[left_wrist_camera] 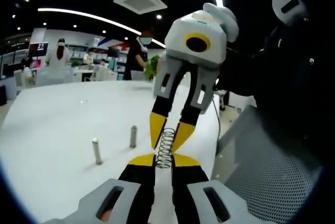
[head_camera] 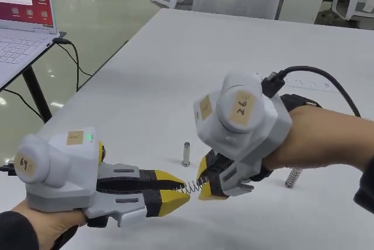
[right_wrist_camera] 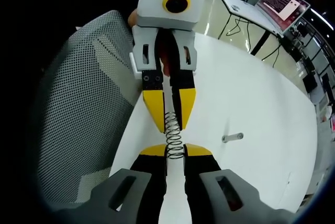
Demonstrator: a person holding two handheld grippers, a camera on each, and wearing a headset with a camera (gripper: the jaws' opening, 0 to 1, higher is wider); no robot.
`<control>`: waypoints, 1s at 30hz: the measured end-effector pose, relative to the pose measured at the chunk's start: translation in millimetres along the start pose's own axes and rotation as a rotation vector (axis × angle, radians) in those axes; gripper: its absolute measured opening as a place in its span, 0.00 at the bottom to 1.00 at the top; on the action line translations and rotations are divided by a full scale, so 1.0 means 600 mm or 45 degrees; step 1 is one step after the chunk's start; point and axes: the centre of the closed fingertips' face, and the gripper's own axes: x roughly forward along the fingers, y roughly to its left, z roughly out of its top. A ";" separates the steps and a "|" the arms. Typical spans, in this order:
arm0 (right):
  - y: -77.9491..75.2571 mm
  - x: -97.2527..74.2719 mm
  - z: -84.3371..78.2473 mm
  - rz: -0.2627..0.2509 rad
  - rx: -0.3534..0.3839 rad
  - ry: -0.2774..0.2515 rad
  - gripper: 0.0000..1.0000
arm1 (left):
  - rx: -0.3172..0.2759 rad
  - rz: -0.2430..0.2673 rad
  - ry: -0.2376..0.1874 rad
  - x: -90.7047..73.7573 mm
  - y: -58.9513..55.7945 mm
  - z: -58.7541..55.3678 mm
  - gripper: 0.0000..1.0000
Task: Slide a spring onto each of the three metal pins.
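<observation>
Currently the left gripper (head_camera: pixel 184 191) and the right gripper (head_camera: pixel 201 188) face each other tip to tip above the white table (head_camera: pixel 175 75), with a small silver coiled wire spring (head_camera: pixel 191 187) bridging the gap. The left jaws are narrow and pinch one end of the spring. The right jaws are narrow too and pinch the other end. The spring is in the air, clear of the table and roughly level. Just beyond it stands a short grey metal pin (head_camera: pixel 186 153), upright and bare. The left gripper view gives a nearer pin (left_wrist_camera: pixel 96 150) and a farther pin (left_wrist_camera: pixel 133 136), both bare. A second spring (head_camera: pixel 293 177) stands by the person's right forearm (head_camera: pixel 327 139); I cannot tell whether a pin is inside it.

Step, as judged: a hand-over or re-grip before threading.

Risks:
- With both grippers clamped, any pull apart or twist could stretch or kink the coil.
- If one lets go while the other bites only the last turns, the spring may flick out and roll away.
- Jaws squeezed across the open end would block the bore.
- A sideways nudge on approach could topple a pin.
</observation>
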 end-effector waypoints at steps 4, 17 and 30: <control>0.001 -0.003 0.005 -0.003 -0.013 0.000 0.08 | 0.007 -0.001 0.006 0.001 -0.001 -0.001 0.03; 0.006 -0.014 0.034 0.009 -0.010 -0.062 0.08 | 0.021 -0.002 0.020 0.002 -0.002 -0.005 0.04; 0.008 -0.016 0.048 0.014 -0.043 -0.052 0.08 | 0.026 0.002 0.028 0.002 -0.001 -0.007 0.04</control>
